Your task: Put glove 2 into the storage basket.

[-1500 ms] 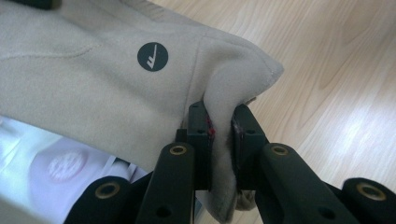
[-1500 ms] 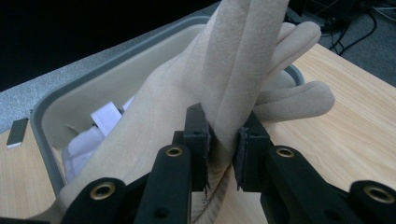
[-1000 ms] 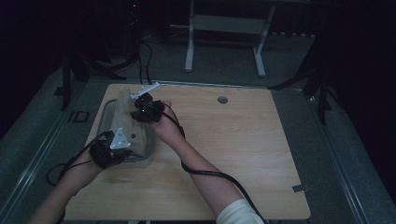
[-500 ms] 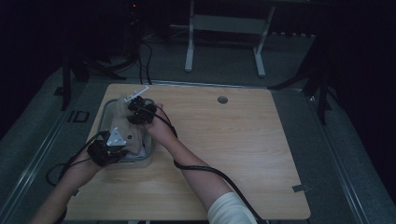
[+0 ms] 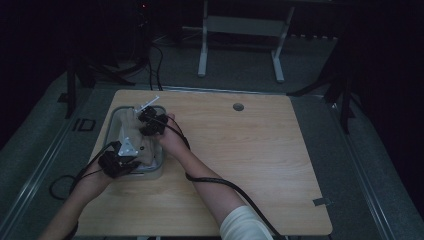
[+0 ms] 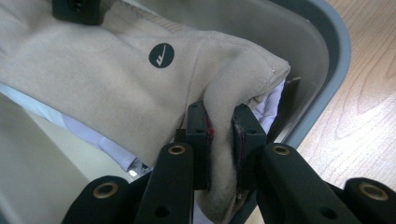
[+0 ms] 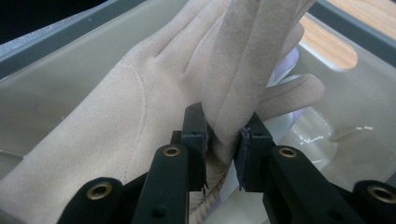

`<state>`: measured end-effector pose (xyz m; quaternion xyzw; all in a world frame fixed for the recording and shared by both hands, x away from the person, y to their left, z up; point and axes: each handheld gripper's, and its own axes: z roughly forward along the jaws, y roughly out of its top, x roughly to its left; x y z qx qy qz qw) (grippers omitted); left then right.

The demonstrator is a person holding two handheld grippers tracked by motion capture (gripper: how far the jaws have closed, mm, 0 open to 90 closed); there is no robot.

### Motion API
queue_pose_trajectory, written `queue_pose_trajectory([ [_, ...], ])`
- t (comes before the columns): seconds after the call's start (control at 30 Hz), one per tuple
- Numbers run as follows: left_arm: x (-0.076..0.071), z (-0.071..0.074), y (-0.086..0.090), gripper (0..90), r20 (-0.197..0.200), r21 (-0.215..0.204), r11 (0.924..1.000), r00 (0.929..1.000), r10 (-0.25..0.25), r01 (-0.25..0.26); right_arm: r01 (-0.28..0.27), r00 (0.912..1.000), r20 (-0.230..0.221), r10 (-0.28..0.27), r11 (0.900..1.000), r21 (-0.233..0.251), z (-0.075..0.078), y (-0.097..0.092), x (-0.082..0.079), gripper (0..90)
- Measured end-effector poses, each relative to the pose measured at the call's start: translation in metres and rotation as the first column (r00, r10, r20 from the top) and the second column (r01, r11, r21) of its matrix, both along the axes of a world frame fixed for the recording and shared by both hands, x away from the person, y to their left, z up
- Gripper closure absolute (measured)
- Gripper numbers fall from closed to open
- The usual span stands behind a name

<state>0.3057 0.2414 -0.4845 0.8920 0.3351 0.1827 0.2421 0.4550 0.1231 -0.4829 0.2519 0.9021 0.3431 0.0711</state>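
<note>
Darkness swallowed most of the room beyond the wooden table point(image 5: 240, 165) in the high view; I could make out only a metal stand's legs on the grey floor behind it and a small round hole point(image 5: 238, 107) in the tabletop. On the table's left part sat a grey plastic tub point(image 5: 156, 172), and both my grippers were down at it. From up there the beige glove point(image 5: 131, 135) was a pale patch in the tub, half covered by the left gripper point(image 5: 120, 161) at the near end and the right gripper point(image 5: 150, 121) at the far end; I could not read either pair of jaws from that height. My forearms were cut off by the bottom edge.

From the left gripper view I saw the left gripper point(image 6: 223, 135) clamped on a fold of the glove point(image 6: 112, 88) near its cuff, the suede-like cloth squeezed tight between the pads. A round black mark with a pale tick sat on the cloth. Something white point(image 6: 93, 135) poked out from under the glove, too little of it showing to name. The tub's grey rim point(image 6: 336, 60) curved behind, with wood grain beyond. A black block at the top edge was cut off.

From the right gripper view the right gripper point(image 7: 223, 140) pinched a raised ridge of the glove point(image 7: 116, 107) by its fingers, which spread toward the tub's far wall point(image 7: 46, 37). Stitched seams ran across the palm. A bit of white point(image 7: 287, 63) peeked between the fingers, unclear.
</note>
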Motion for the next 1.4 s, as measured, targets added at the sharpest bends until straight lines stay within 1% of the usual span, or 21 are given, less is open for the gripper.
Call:
queue_pose_trajectory([
  [0.1,0.0,-0.001,0.001,79.5,0.001,-0.016,0.9999,1.0,0.002,-0.002,0.004,0.9998,-0.018,-0.004,1.0,0.009,-0.001,-0.002,0.0,72.9],
  [0.2,-0.001,-0.001,0.001,78.7,0.002,-0.017,0.9999,1.0,0.001,-0.001,0.006,0.9995,-0.031,-0.006,0.9999,0.014,0.001,-0.005,0.001,67.5],
  [0.33,-0.001,0.002,0.002,74.3,-0.006,-0.034,0.9993,0.9999,0.014,-0.014,-0.007,0.9999,-0.013,0.007,0.9996,0.028,0.009,-0.01,0.0,50.5],
  [0.37,-0.001,0.004,0.003,70.3,-0.005,-0.05,0.9984,0.9997,0.026,-0.026,-0.01,0.9999,-0.014,0.01,0.9995,0.029,0.012,-0.011,0.0,46.0],
  [0.47,-0.002,0.014,0.007,46.0,0.0,-0.114,0.992,0.9985,0.056,-0.055,-0.015,0.9998,-0.01,0.015,0.999,0.042,0.021,-0.016,-0.003,35.8],
  [0.5,-0.003,0.017,0.007,38.1,0.008,-0.119,0.9904,0.9974,0.071,-0.07,-0.014,0.9998,-0.012,0.014,0.9986,0.052,0.024,-0.019,-0.004,34.3],
  [0.53,-0.003,0.019,0.008,32.5,0.017,-0.136,0.9878,0.9968,0.079,-0.075,-0.012,0.9998,-0.017,0.012,0.9983,0.056,0.028,-0.021,-0.004,34.4],
  [0.57,-0.004,0.022,0.009,26.0,0.013,-0.15,0.9859,0.997,0.077,-0.074,-0.02,0.9994,-0.026,0.022,0.9979,0.062,0.031,-0.024,-0.005,30.6],
  [0.63,-0.004,0.025,0.01,17.4,0.02,-0.17,0.9808,0.9948,0.1,-0.095,-0.018,0.9997,-0.014,0.019,0.9972,0.072,0.035,-0.029,-0.008,27.7],
  [0.67,-0.004,0.026,0.01,13.5,0.015,-0.184,0.9789,0.9954,0.094,-0.09,-0.033,0.9992,-0.02,0.035,0.9966,0.076,0.037,-0.032,-0.01,21.9],
  [0.73,-0.005,0.029,0.008,13.6,0.029,-0.219,0.9714,0.9946,0.1,-0.091,-0.034,0.9994,-0.005,0.035,0.9963,0.079,0.04,-0.036,-0.013,18.5],
  [0.8,-0.006,0.03,0.005,13.6,0.041,-0.249,0.9631,0.9924,0.116,-0.102,-0.054,0.9985,-0.002,0.054,0.9948,0.086,0.042,-0.042,-0.015,14.1],
  [0.87,-0.007,0.031,0.0,13.5,0.058,-0.26,0.9599,0.9906,0.124,-0.104,-0.06,0.998,0.023,0.058,0.9952,0.077,0.041,-0.048,-0.018,14.0],
  [0.9,-0.007,0.032,-0.002,13.5,0.06,-0.269,0.9578,0.9907,0.122,-0.102,-0.064,0.9978,0.022,0.062,0.9951,0.075,0.04,-0.051,-0.019,13.9],
  [0.97,-0.008,0.033,-0.011,13.6,0.072,-0.277,0.9562,0.9903,0.119,-0.095,-0.071,0.997,0.036,0.069,0.995,0.069,0.038,-0.057,-0.021,14.0],
  [1.0,-0.008,0.033,-0.011,13.6,0.072,-0.277,0.9562,0.9903,0.119,-0.095,-0.071,0.997,0.036,0.069,0.995,0.069,0.038,-0.057,-0.021,14.0],
  [1.03,-0.008,0.033,-0.015,13.6,0.08,-0.285,0.9543,0.99,0.116,-0.089,-0.072,0.997,0.031,0.07,0.995,0.07,0.038,-0.067,-0.024,14.2],
  [1.13,-0.009,0.034,-0.023,13.6,0.082,-0.297,0.9523,0.9917,0.098,-0.07,-0.072,0.9971,0.03,0.069,0.9947,0.074,0.038,-0.074,-0.026,14.2],
  [1.23,-0.01,0.035,-0.032,13.6,0.1,-0.297,0.9534,0.9912,0.087,-0.054,-0.061,0.9974,0.042,0.059,0.9958,0.068,0.037,-0.09,-0.028,14.2],
  [1.3,-0.01,0.035,-0.038,13.8,0.085,-0.322,0.9458,0.994,0.07,-0.039,-0.055,0.9977,0.043,0.052,0.9964,0.065,0.037,-0.099,-0.03,14.2],
  [1.4,-0.012,0.034,-0.049,14.0,0.1,-0.314,0.9494,0.994,0.044,-0.011,-0.052,0.9975,0.05,0.049,0.9971,0.056,0.036,-0.111,-0.033,14.4],
])
